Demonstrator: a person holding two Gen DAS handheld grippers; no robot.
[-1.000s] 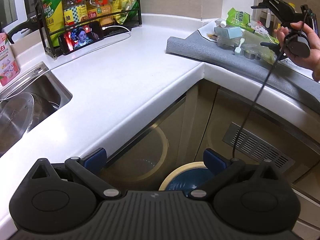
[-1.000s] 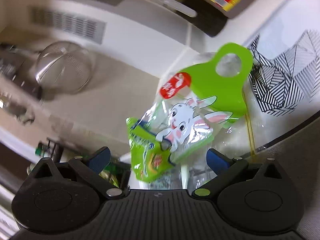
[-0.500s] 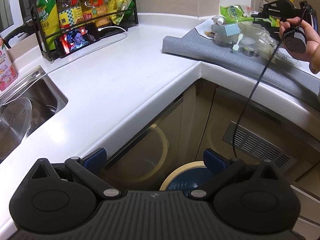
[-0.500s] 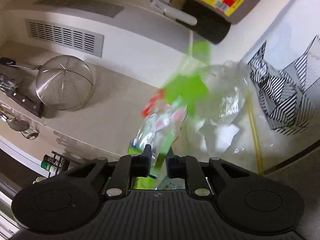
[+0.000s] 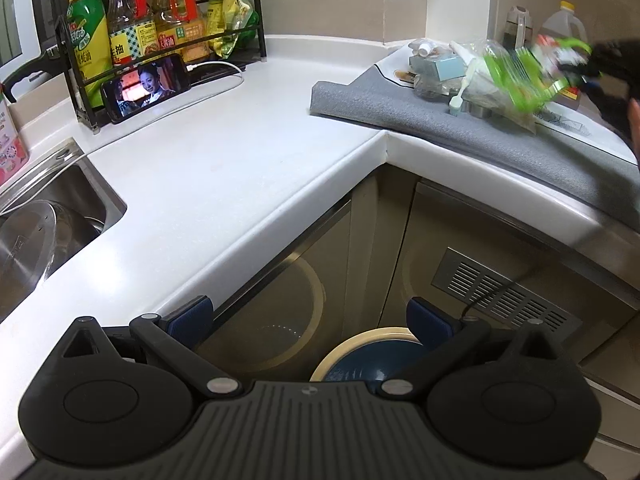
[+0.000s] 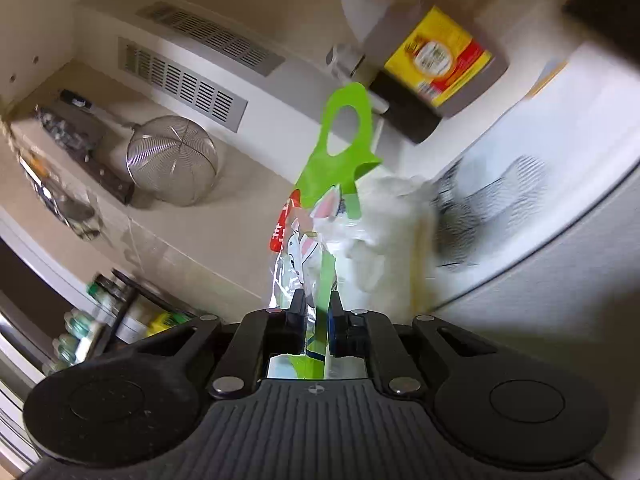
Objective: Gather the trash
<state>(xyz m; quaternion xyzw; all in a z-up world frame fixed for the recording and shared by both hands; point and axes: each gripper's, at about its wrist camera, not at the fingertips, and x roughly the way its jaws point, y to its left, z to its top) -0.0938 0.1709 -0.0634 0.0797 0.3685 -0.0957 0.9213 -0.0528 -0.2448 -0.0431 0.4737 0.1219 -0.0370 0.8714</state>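
Your right gripper point(image 6: 316, 312) has its jaws pinching the green plastic wrapper point(image 6: 320, 240), having just closed on it; the lower edge of the wrapper passes straight down between the two pads, a little nearer the right one, while its rabbit print and looped green handle stand up ahead of the jaws; just behind it, to the right, a crumpled clear bag point(image 6: 384, 232) sits on the counter; farther off a large jug with a yellow label point(image 6: 432, 56) leans against the wall, and a wire strainer point(image 6: 172, 160) hangs to the left. Your left gripper point(image 5: 312, 320) holds its jaws spread wide with nothing between them; below and just ahead of them lies the round rim of a bin point(image 5: 360, 344) with a dark blue inside, in front of the cabinet doors; beyond that runs the white counter point(image 5: 224, 168), with a sink point(image 5: 56, 216) at the left; a grey mat point(image 5: 440, 120) covers the right wing, and above it the wrapper point(image 5: 520, 76) shows as a green blur, lifted clear of the heap of rubbish point(image 5: 440, 68) and held at the far right edge by your right gripper point(image 5: 580, 68); at the back left, a rack of bottles point(image 5: 152, 32) stands with a phone point(image 5: 148, 84) propped against it.
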